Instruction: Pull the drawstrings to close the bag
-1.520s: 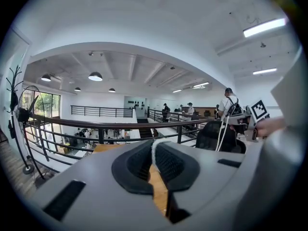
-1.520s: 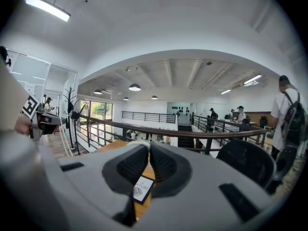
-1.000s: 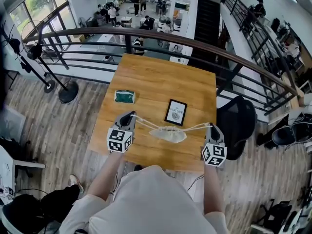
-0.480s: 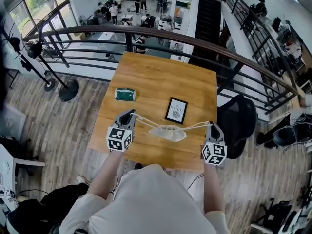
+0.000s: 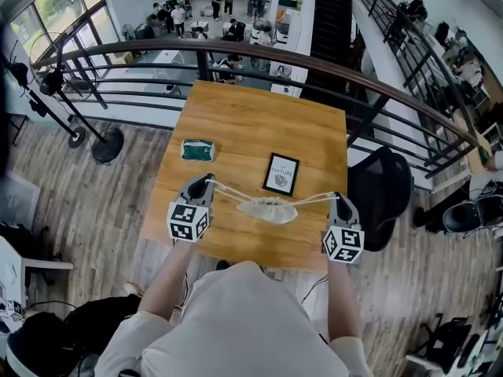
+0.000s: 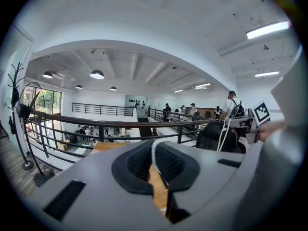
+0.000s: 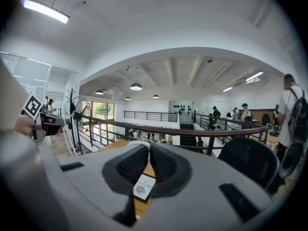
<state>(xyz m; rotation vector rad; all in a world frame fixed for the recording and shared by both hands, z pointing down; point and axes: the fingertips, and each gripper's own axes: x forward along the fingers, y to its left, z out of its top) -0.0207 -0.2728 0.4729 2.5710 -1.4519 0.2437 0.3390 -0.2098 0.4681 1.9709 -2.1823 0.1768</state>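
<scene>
A pale drawstring bag [image 5: 267,209] lies gathered on the wooden table [image 5: 259,124], between my two grippers. Its left drawstring [image 5: 226,191] runs taut to my left gripper [image 5: 207,181], which is shut on it. In the left gripper view the white cord [image 6: 153,147] sits pinched between the black pads of the left gripper [image 6: 154,154]. The right drawstring [image 5: 316,200] stretches to my right gripper [image 5: 338,199], also shut on its cord. In the right gripper view a pale bit of cord [image 7: 139,143] shows at the tips of the right gripper [image 7: 147,152].
A black framed card [image 5: 280,173] lies just beyond the bag, and a green packet [image 5: 197,149] lies at the table's left. A black chair [image 5: 381,188] stands at the right edge. A dark railing [image 5: 259,53] curves behind the table.
</scene>
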